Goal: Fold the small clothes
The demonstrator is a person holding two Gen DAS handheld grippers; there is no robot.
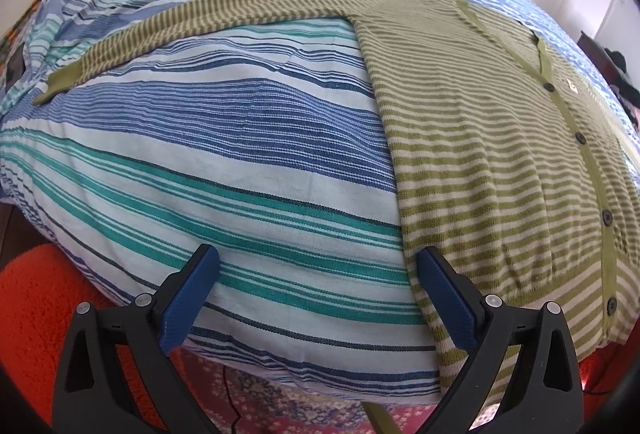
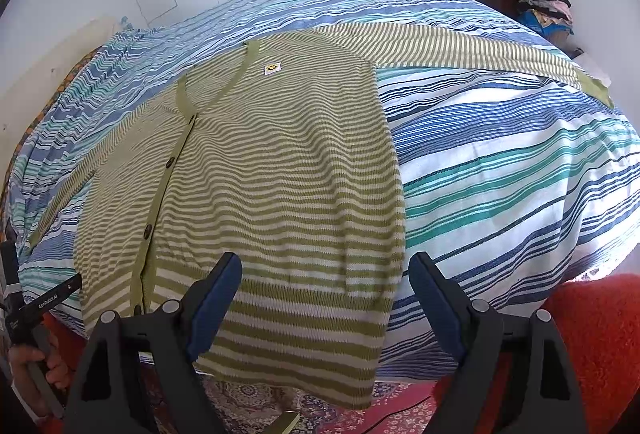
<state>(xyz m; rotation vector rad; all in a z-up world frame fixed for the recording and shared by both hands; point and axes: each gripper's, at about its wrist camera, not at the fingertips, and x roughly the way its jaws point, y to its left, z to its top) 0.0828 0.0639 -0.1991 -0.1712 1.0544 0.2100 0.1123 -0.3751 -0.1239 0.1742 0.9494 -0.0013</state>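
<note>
The left gripper (image 1: 318, 262) hovers spread wide and empty by the left hem edge of the striped green cardigan (image 1: 472, 138); the right gripper (image 2: 325, 270), likewise spread and empty, hangs over the hem's right corner. The cardigan lies flat on the striped bedspread (image 1: 224, 138), hem overhanging. A shallow pinch could grab only the top layer, or drag bedspread along.

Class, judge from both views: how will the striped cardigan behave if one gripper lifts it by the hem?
The cardigan is thin knit lying flat, so it will probably sag limply. Its hem already droops over the bed edge, so it may slide off. Spread sleeves would likely trail.
</note>
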